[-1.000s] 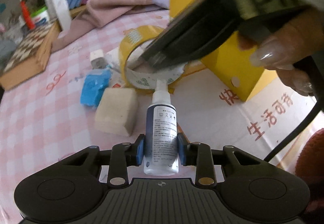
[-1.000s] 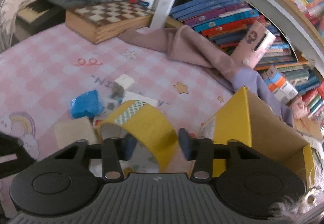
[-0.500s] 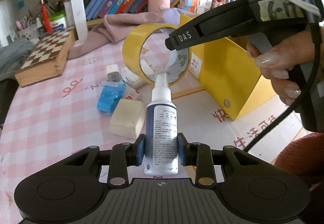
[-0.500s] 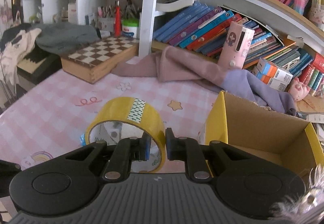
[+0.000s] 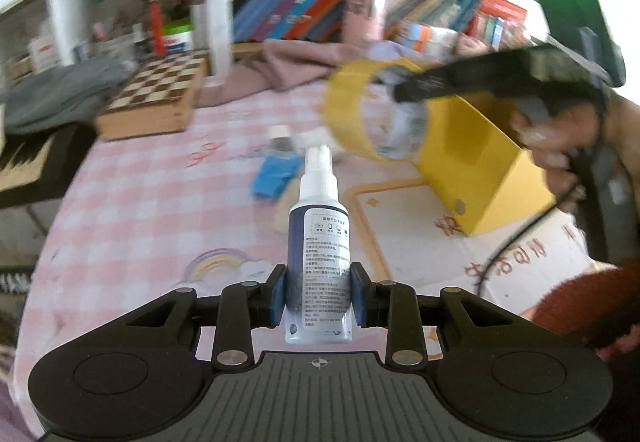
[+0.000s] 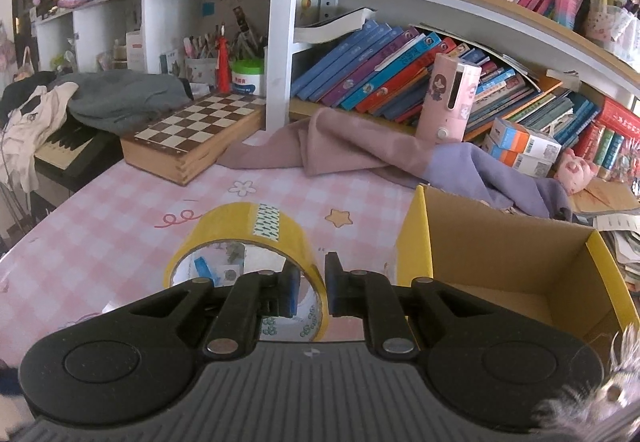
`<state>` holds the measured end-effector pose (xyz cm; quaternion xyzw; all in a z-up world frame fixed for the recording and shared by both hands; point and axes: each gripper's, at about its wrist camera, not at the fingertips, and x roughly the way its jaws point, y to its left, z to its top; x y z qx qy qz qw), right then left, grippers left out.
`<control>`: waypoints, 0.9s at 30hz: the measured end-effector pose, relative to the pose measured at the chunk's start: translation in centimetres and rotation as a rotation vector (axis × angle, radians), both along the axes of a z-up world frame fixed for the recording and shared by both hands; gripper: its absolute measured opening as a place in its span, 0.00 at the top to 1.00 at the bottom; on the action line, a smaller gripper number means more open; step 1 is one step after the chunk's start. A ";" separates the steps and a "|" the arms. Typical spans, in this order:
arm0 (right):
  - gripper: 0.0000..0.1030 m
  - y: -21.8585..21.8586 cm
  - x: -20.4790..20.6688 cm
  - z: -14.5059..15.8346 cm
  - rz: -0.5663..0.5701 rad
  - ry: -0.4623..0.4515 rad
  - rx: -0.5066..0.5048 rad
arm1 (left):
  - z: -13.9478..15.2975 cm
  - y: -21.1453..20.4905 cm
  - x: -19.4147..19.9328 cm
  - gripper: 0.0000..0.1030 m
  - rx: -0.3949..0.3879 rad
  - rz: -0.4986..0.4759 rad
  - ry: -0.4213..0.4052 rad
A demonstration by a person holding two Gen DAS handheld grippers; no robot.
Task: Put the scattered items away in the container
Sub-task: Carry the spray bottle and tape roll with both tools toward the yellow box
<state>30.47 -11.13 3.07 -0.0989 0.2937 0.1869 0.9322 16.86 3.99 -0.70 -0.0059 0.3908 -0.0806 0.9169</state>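
Both loads are lifted but none is boxed: the left gripper (image 5: pixel 319 298) is clamped on the bottle (image 5: pixel 319 262), nozzle toward 12 o'clock and long axis along the fingers, while the right gripper (image 6: pixel 312 288) pinches the wall of the tape (image 6: pixel 244 242). The tape hangs at 9 o'clock of the box (image 6: pixel 508 262), its bore facing the right camera (box floor looks bare). A blue packet (image 5: pixel 276 174) and a small vial (image 5: pixel 280 136) are left on the table (image 5: pixel 140 202).

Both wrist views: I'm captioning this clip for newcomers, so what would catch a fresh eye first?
Probably the yellow tape roll, lifted off the pink checked tablecloth with its wall pinched in the right gripper, just left of the open yellow box. Next, the white spray bottle standing upright in the left gripper. Behind, a crowded bookshelf.
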 end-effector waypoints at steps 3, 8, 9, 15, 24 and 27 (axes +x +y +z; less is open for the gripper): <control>0.88 -0.5 -0.9 0.2 0.014 0.021 0.008 | 0.6 1.4 -0.8 0.70 -0.021 0.053 -0.019; 0.88 -1.5 -3.7 1.0 0.059 0.062 0.031 | 2.0 2.8 -2.4 0.70 -0.045 0.107 -0.066; 0.88 -1.6 -4.3 1.3 0.068 0.062 0.039 | 2.4 3.0 -2.8 0.70 -0.051 0.113 -0.079; 0.88 -2.2 -8.5 2.6 0.091 0.058 0.065 | 3.9 3.6 -5.2 0.70 -0.112 0.132 -0.132; 0.88 -2.7 -14.5 2.5 0.079 0.063 0.065 | 5.0 4.0 -9.6 0.70 -0.193 0.107 -0.152; 0.88 -3.2 -17.0 2.1 0.058 0.074 0.060 | 4.7 4.0 -11.1 0.70 -0.212 0.087 -0.138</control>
